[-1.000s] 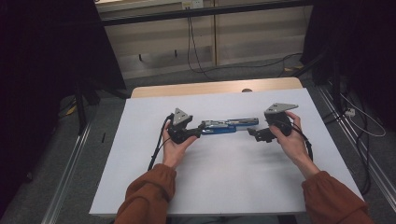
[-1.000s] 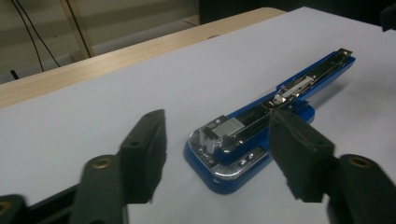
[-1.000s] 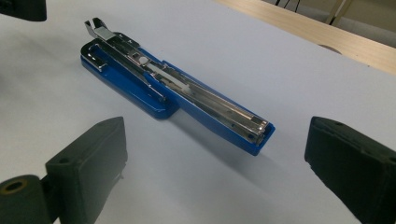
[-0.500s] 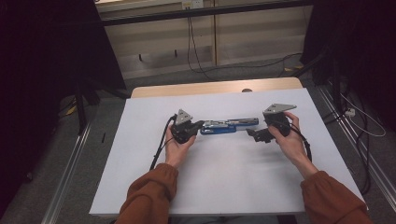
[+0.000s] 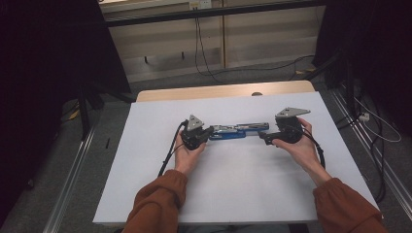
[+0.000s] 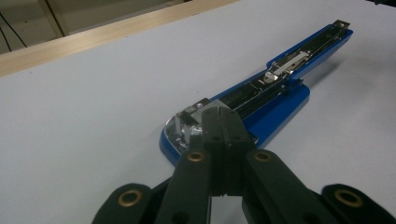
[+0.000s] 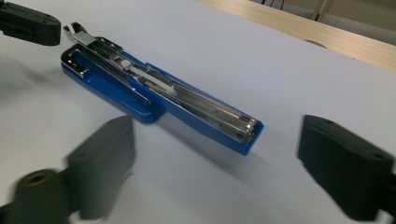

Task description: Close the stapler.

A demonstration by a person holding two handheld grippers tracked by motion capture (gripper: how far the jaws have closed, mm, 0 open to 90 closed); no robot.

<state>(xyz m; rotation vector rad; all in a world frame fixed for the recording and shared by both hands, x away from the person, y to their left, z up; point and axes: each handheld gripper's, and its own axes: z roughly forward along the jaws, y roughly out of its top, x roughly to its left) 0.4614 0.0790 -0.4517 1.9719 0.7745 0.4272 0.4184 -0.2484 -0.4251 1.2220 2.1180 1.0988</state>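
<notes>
A blue stapler [image 5: 238, 131] lies folded out flat on the white sheet, its metal magazine facing up. My left gripper [image 5: 210, 132] is at its left end, jaws shut together with nothing seen between them. In the left gripper view the tips [image 6: 224, 116] rest over the stapler's [image 6: 275, 93] chrome end. My right gripper [image 5: 262, 136] is open just off the right end, and its jaws have just been closing. In the right gripper view the stapler [image 7: 154, 98] lies ahead of the wide jaws of that gripper [image 7: 215, 140], untouched. The left gripper's black tip [image 7: 28, 23] sits at the far end.
The white sheet [image 5: 233, 184] covers most of a wooden table whose bare far edge [image 5: 218, 92] shows behind. Cables [image 5: 204, 58] trail on the floor beyond. Metal rails [image 5: 73, 165] run along both sides of the table, with dark drapes beyond.
The left gripper has edged slightly right, onto the stapler's left end. The right hand and the stapler have stayed where they were.
</notes>
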